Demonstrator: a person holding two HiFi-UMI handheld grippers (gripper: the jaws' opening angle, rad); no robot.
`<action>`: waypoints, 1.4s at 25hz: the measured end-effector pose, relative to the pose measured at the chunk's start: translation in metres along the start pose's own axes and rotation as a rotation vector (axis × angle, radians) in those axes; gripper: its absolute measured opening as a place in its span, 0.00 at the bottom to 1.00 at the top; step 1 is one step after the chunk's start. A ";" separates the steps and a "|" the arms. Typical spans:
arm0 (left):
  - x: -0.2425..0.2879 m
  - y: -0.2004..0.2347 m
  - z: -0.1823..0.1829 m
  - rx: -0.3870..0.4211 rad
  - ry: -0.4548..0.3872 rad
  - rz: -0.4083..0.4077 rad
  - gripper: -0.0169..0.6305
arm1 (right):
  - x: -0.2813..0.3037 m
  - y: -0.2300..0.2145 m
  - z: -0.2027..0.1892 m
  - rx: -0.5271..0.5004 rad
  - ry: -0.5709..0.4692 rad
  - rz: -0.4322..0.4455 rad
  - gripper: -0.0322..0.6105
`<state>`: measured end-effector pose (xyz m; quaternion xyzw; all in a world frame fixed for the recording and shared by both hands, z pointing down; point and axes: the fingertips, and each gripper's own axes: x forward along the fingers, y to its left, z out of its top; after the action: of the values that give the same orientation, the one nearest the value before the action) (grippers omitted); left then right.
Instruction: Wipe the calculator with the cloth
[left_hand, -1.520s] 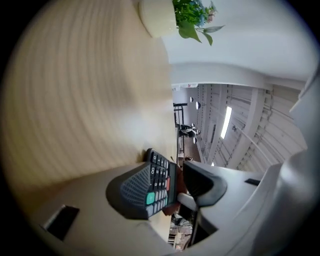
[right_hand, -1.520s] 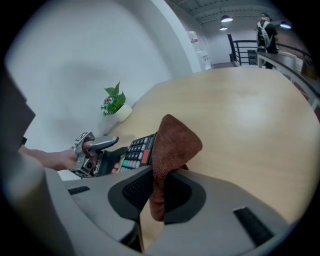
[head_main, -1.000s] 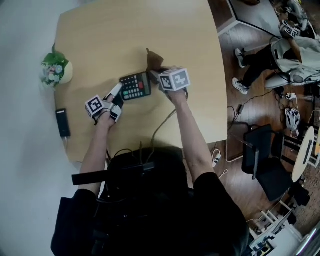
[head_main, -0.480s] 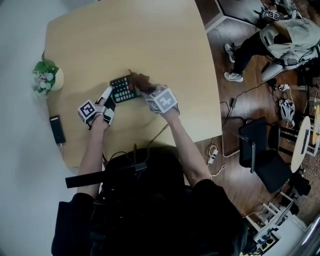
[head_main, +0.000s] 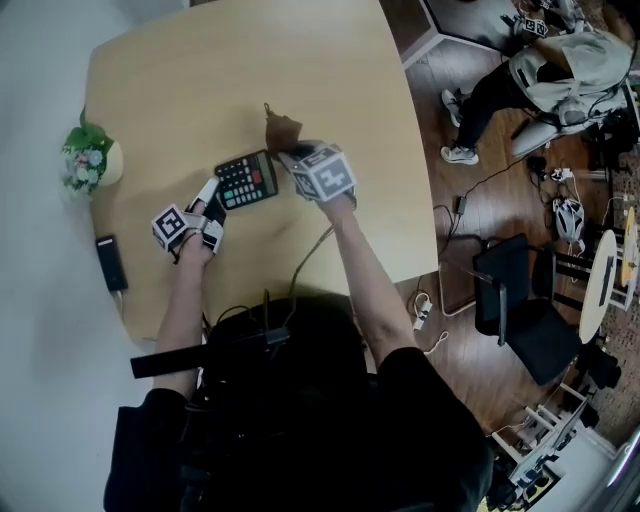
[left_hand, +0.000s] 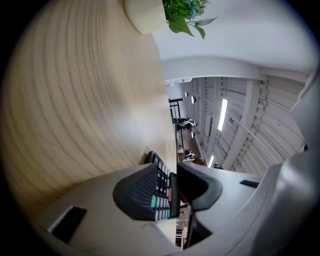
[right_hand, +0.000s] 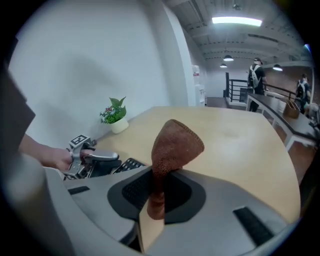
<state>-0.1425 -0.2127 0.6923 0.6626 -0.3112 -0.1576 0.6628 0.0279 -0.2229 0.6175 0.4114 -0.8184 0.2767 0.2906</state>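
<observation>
The black calculator (head_main: 247, 180) lies on the wooden table (head_main: 230, 70), keys up. My left gripper (head_main: 212, 193) grips its near-left end; in the left gripper view the calculator (left_hand: 161, 192) sits edge-on between the pads of the left gripper (left_hand: 175, 186). My right gripper (head_main: 300, 160) is just right of the calculator, shut on a brown cloth (head_main: 281, 128) that sticks up past its tips, off the keys. In the right gripper view the cloth (right_hand: 172, 147) stands clamped in the right gripper (right_hand: 157, 192), with the calculator (right_hand: 127, 166) to the left.
A small potted plant (head_main: 88, 160) stands near the table's left edge, and a black phone (head_main: 110, 262) lies near the front-left edge. Past the table's right edge are a black chair (head_main: 520, 300), floor cables and seated people.
Half a second ago the cloth lay on the calculator's right end; the right gripper has since lifted it up and away toward the far side. The left gripper has kept its hold.
</observation>
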 end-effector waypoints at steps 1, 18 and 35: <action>0.000 0.001 0.000 -0.005 -0.002 0.001 0.21 | 0.017 -0.002 0.011 -0.036 0.009 0.012 0.12; 0.001 -0.002 -0.002 -0.009 -0.001 0.012 0.20 | -0.034 0.082 -0.144 0.009 0.271 0.183 0.12; 0.000 0.002 -0.002 -0.005 0.002 0.011 0.18 | 0.030 0.036 -0.027 -0.257 0.188 0.067 0.12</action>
<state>-0.1420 -0.2111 0.6945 0.6594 -0.3138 -0.1539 0.6656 -0.0103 -0.2017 0.6490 0.3157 -0.8294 0.2166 0.4068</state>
